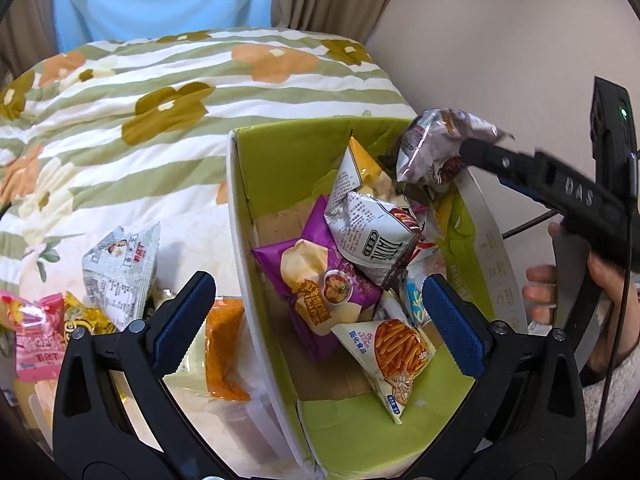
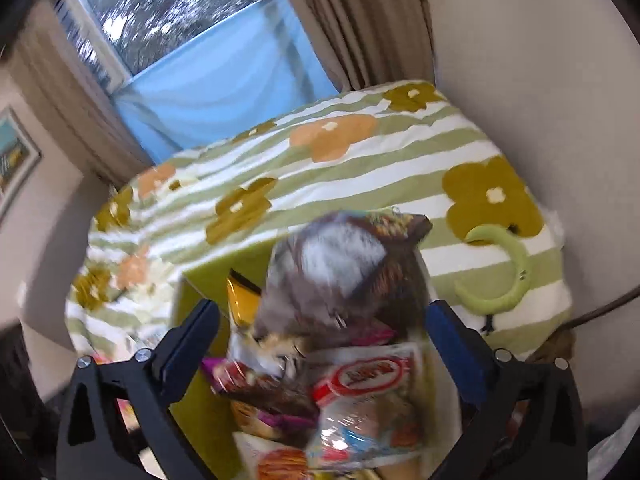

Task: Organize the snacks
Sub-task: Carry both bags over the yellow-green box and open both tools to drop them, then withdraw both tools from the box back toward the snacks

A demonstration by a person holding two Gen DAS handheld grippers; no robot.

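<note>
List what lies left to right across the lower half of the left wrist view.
Pink snack packet → grey-white printed packet → orange packet → purple chip bag in the green box → person's hand.

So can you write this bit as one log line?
right hand-held gripper: open | brown snack bag: above green box | left hand-held gripper: open
</note>
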